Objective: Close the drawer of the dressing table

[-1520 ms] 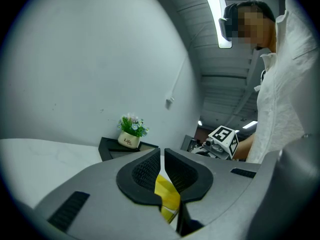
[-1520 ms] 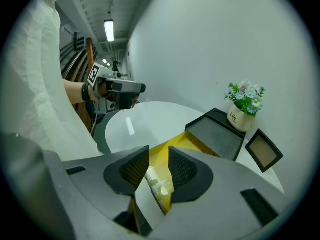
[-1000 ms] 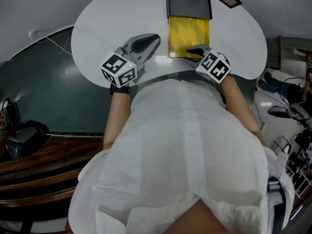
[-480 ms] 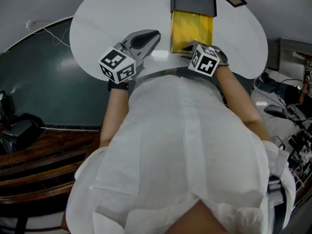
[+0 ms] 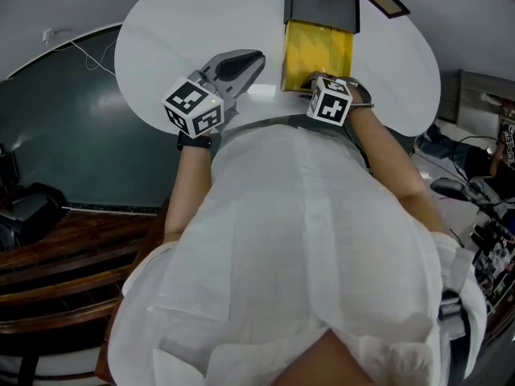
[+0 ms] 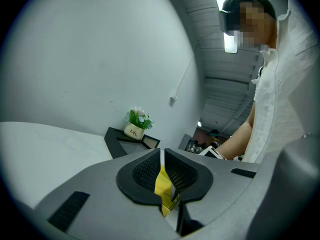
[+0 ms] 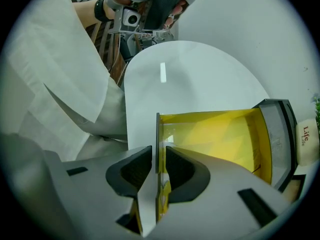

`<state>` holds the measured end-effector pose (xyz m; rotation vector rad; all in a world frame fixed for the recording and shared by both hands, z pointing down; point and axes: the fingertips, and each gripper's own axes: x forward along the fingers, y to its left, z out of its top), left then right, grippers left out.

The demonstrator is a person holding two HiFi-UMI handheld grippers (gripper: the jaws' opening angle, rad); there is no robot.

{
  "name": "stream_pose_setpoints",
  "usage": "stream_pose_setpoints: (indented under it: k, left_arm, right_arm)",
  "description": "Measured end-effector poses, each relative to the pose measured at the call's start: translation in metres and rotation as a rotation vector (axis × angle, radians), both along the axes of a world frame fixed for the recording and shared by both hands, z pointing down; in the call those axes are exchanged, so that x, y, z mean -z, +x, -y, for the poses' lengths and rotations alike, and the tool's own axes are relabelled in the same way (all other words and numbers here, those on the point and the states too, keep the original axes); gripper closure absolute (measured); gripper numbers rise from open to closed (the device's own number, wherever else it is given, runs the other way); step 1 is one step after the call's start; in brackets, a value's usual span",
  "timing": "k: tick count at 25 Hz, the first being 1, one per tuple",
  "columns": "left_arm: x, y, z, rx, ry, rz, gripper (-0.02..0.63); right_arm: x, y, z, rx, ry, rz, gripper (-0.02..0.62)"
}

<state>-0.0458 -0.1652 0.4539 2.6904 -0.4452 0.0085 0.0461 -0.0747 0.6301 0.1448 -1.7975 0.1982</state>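
Nearest is the person's white shirt, with both forearms reaching out over the near edge of the white dressing table. The left gripper hovers level above the tabletop, just left of the drawer; in the left gripper view its jaws are drawn together with only a sliver between the pads, holding nothing. The right gripper points steeply down at the near end of the yellow drawer. Its jaws straddle the drawer's thin front panel, one pad on each side, and are closing, with a little space between each pad and the panel. The drawer stands pulled out toward the person from its dark housing at the far side. Beyond, a small potted plant stands by the wall.
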Motion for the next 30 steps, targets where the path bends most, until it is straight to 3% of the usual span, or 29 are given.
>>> stream_pose_setpoints:
  k: [7, 30]
  left_arm:
    - [-0.001, -0.007, 0.01, 0.017, -0.009, 0.004, 0.589]
    - [-0.002, 0.0, 0.035, 0.012, -0.027, 0.008, 0.589]
  right_arm:
    - [-0.006, -0.004, 0.004, 0.007, 0.017, -0.015, 0.566]
    - [0.007, -0.004, 0.006, -0.01, -0.036, 0.005, 0.566]
